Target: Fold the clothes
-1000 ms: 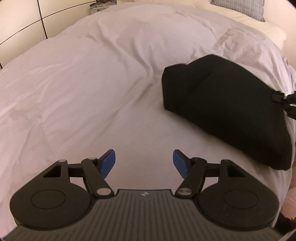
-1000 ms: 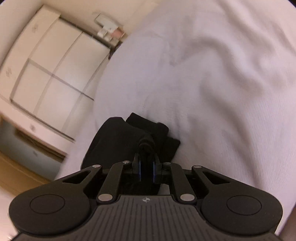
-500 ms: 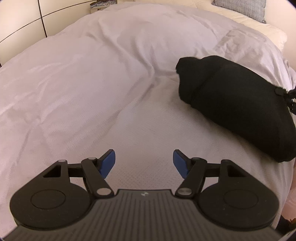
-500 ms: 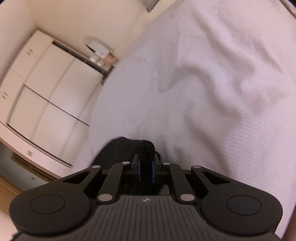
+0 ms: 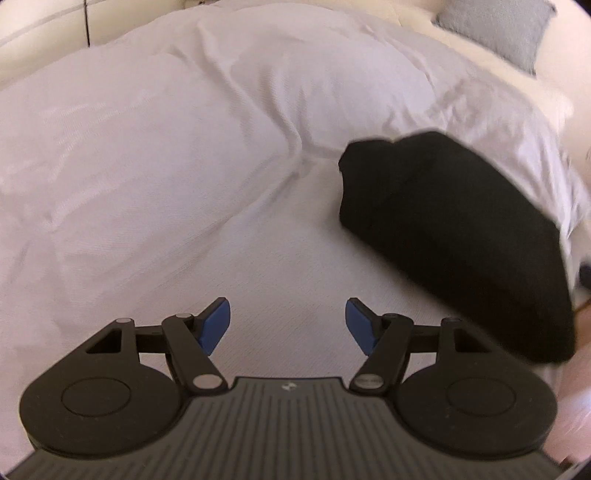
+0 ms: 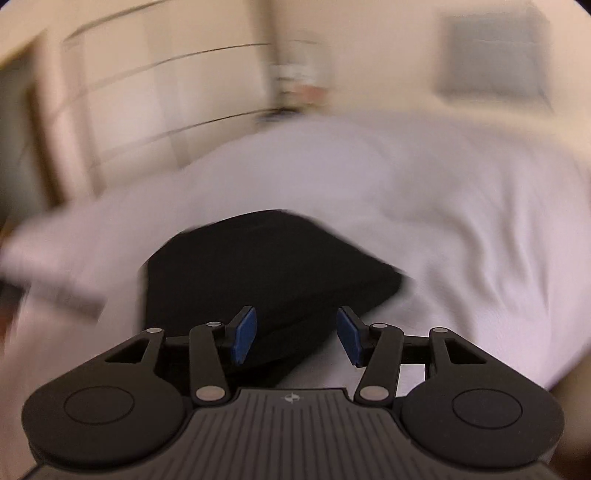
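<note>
Garment: a black folded garment (image 5: 454, 236), thick and compact, layered edges showing at its near end; no print or label can be made out.
Shape: roughly a tapered slab, matte and dark, with soft rounded corners.
Place: it lies on the bed (image 5: 147, 155), on the white duvet near the bed's right edge as the left wrist view shows it, below the pillow end.
Bed: white, creased duvet; a grey pillow (image 5: 495, 29) sits at the far corner.
Left gripper (image 5: 287, 326): jaws stand wide apart with nothing between them, over bare duvet, well apart from the garment.
Right gripper (image 6: 296, 335): jaws are opening, blue pads clear of the cloth; the garment's near edge lies just beyond them, not gripped.
Right view: heavily blurred; a pale wardrobe (image 6: 147, 110) stands behind the bed.
</note>
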